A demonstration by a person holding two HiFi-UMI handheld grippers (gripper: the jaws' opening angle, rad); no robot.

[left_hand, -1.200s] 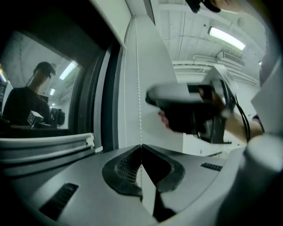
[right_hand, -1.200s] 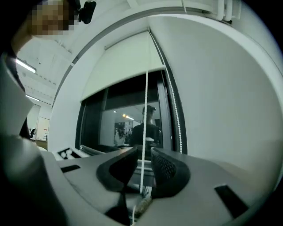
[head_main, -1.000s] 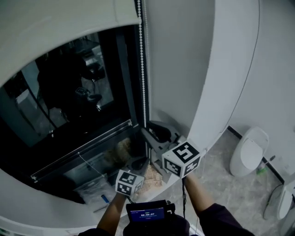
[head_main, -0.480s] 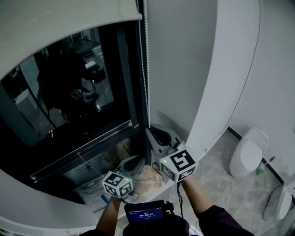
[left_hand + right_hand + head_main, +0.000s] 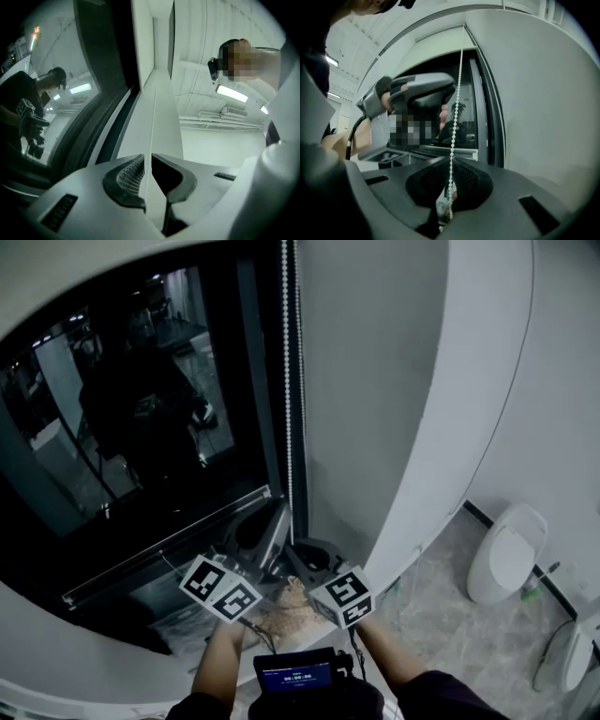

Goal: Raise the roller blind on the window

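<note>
Bead chain [image 5: 455, 108]: light, limp, slippery; grip across beads. Right gripper [image 5: 450, 165] clamps it; left gripper [image 5: 145, 159] pinched shut, seemingly on it.

- The window [image 5: 141, 409] in front of me was dark, and its glass mirrored a dim room with a few small lights.
- Its frame [image 5: 267, 381] was black, with a metal rail [image 5: 169, 545] along the bottom.
- A plain white wall [image 5: 375, 381] stood just right of the frame, and a second wall [image 5: 562, 381], also white, lay further to my right.
- Below me the floor [image 5: 469, 615] was grey and mottled.
- A black skirting strip [image 5: 476, 511] ran where floor met wall.
- A white fixture [image 5: 506, 563] and a second white fixture [image 5: 567, 652] stood against that wall; I could not tell what they were.
- Overhead, the ceiling [image 5: 206, 51] was white and panelled, with a lit strip lamp [image 5: 232, 93].
</note>
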